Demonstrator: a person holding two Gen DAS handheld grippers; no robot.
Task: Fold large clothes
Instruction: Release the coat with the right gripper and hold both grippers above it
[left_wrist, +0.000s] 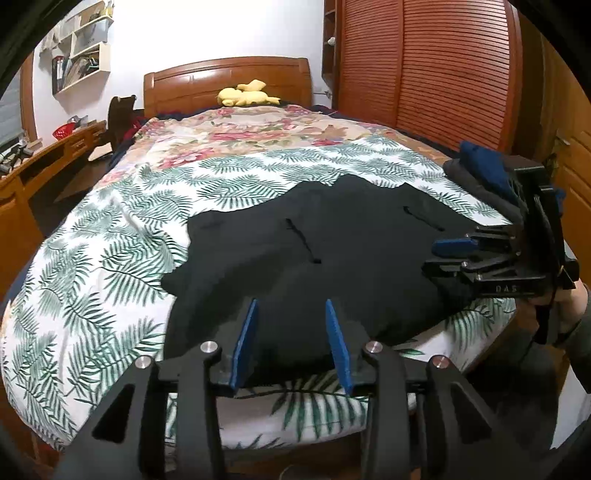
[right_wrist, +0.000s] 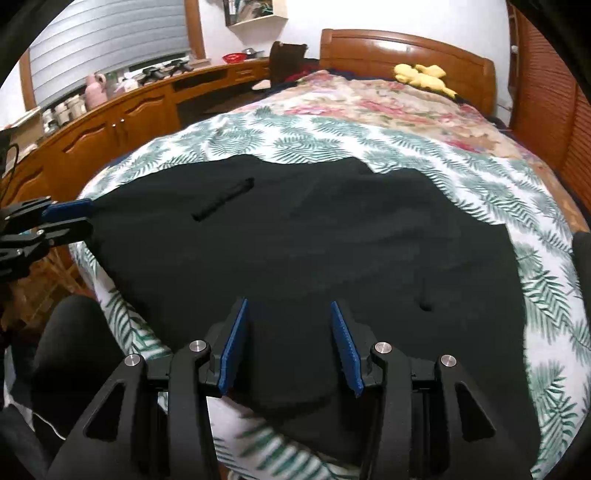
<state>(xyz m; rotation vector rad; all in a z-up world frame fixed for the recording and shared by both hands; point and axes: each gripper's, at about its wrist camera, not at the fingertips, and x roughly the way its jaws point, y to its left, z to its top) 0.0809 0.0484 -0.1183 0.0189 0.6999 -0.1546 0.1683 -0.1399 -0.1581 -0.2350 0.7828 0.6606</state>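
Bedroom, mid-fold | black garment (left_wrist: 295, 258) lies flat on leaf-print bedspread (left_wrist: 110, 236), long axis left-right | left gripper (left_wrist: 291, 347) and right gripper (right_wrist: 291, 347) both part-open, empty, at its near hem, equally close

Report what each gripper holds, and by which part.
Nothing: left gripper and right gripper stand open over the near edge of the black garment.

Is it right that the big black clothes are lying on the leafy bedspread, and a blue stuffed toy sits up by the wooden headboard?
Almost. The stuffed toy is yellow, not blue; the left wrist view shows it by the wooden headboard. The black clothes do lie on the leafy bedspread.
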